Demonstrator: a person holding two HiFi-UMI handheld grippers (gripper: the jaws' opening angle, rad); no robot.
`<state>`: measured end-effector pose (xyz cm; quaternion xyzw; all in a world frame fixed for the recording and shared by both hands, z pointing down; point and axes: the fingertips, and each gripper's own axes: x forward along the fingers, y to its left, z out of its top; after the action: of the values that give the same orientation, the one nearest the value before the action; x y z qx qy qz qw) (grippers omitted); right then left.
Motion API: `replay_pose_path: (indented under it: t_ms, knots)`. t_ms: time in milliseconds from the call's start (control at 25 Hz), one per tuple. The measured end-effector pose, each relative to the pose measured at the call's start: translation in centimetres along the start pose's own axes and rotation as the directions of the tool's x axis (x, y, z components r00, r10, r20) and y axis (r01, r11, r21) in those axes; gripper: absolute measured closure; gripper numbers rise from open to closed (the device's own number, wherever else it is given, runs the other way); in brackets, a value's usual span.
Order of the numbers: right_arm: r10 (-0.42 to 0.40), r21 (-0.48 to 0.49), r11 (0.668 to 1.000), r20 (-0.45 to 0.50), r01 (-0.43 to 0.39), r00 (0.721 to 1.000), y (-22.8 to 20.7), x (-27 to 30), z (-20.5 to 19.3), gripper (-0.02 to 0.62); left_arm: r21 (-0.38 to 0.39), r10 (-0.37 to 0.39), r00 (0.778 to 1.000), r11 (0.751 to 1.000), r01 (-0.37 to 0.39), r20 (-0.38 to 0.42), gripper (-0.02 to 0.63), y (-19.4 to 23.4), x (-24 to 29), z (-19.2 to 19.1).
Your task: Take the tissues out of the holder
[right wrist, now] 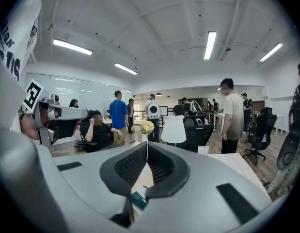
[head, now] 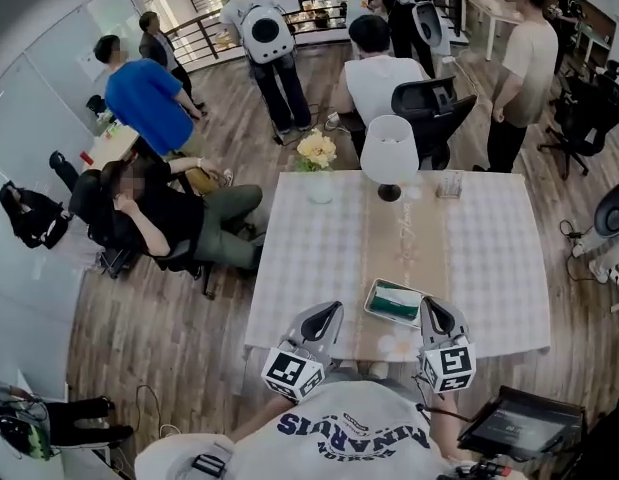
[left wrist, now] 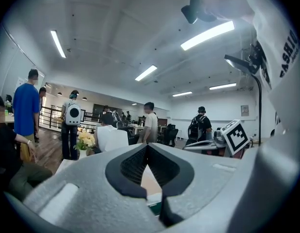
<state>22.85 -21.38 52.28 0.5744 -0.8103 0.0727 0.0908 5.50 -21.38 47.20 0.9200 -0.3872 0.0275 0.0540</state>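
Observation:
The tissue holder (head: 393, 301) is a shallow green tray with white tissue in it, lying near the front edge of the white table (head: 489, 258). My left gripper (head: 333, 309) is just left of it and my right gripper (head: 428, 304) just right of it, both apart from it. Each gripper is shut with nothing between its jaws. In the left gripper view the jaws (left wrist: 148, 146) meet at their tips, and a green sliver of the holder (left wrist: 154, 209) shows below them. The right gripper view shows the same: tips of the right gripper (right wrist: 147, 143) together, holder (right wrist: 138, 200) underneath.
A white lamp (head: 389, 151), a vase of yellow flowers (head: 317, 160) and a glass (head: 450, 184) stand at the table's far side. A black office chair (head: 434, 108) and several people are beyond it. A dark screen (head: 514, 423) sits at my lower right.

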Motion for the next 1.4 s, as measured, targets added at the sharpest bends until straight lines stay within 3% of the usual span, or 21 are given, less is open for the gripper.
replay_pose_path:
  t_ms: [400,600,680,760,880,1000,1160,1400]
  knots:
    - [0.030,-0.047,0.998,-0.074,-0.033,0.997,0.4,0.0,-1.1,0.586,-0.007,-0.016,0.999,1.000,0.016,0.030,0.603,1.4,0.9,0.5]
    - [0.091,-0.098,0.989,-0.204,-0.113,0.975,1.5,2.1,-4.7,0.584,-0.014,-0.032,0.999,0.999,0.033,0.026,0.603,1.8,0.5,0.1]
    - [0.109,-0.158,0.975,-0.275,-0.157,0.955,1.8,3.4,-6.6,0.551,-0.015,-0.031,0.999,0.999,0.031,0.026,0.603,2.2,0.1,0.1]
    - [0.126,-0.223,0.950,-0.367,-0.218,0.922,1.8,4.7,-9.0,0.462,-0.024,-0.021,0.999,0.999,0.022,0.029,0.603,2.7,-0.4,-0.1]
    - [0.131,-0.313,0.893,-0.507,-0.324,0.852,1.1,6.9,-13.0,0.398,-0.045,0.007,0.999,0.999,-0.006,0.032,0.603,3.4,-0.9,-0.7]
    - [0.114,-0.368,0.824,-0.636,-0.430,0.763,0.9,9.1,-17.5,0.357,-0.062,0.031,0.999,0.998,-0.029,0.033,0.603,4.5,-1.9,-1.2]
    - [0.119,-0.369,0.733,-0.758,-0.571,0.642,1.3,12.0,-22.8,0.222,-0.073,0.086,0.996,0.994,-0.083,0.039,0.603,6.4,-3.7,-1.3]
    - [0.090,-0.335,0.617,-0.869,-0.712,0.487,1.6,15.9,-28.4,0.198,-0.099,0.190,0.981,0.978,-0.185,0.045,0.603,9.8,-6.8,-1.9]
